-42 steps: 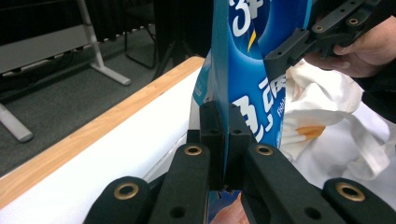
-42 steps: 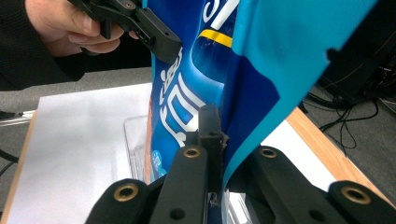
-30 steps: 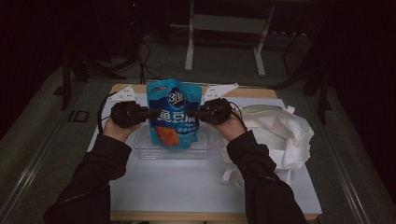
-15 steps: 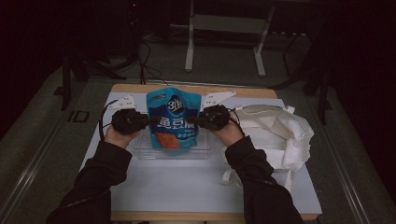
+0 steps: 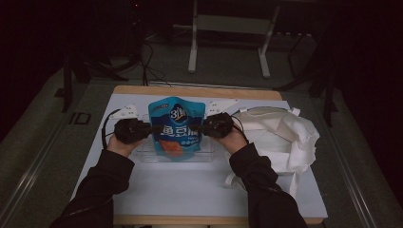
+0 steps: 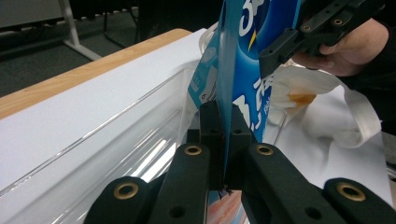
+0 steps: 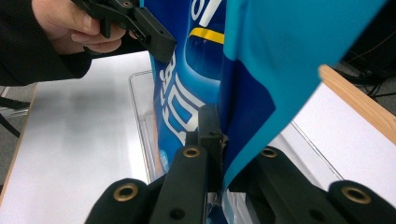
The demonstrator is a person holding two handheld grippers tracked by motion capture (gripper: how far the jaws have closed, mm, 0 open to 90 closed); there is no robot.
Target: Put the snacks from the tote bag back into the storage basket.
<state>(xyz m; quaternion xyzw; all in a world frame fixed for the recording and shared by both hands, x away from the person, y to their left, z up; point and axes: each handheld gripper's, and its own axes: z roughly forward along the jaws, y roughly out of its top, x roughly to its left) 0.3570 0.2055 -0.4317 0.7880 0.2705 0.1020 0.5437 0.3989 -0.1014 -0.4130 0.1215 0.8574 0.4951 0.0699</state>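
Both claws are clamped on the blue printed foil snack pouch (image 5: 176,127): left claw (image 5: 151,128) at its 9 o'clock edge, right claw (image 5: 199,128) at 3 o'clock, above the clear plastic tray (image 5: 208,154) mid-counter. Uneven pulling could likely slip the slick edge free.

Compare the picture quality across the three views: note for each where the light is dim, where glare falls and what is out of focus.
High view: dim and underexposed, surroundings nearly black, only the blue snack bag and white table cover readable. Left gripper view: brighter, glare streaks on the clear tray, near jaws soft. Right gripper view: the bag's near edge is blurred.
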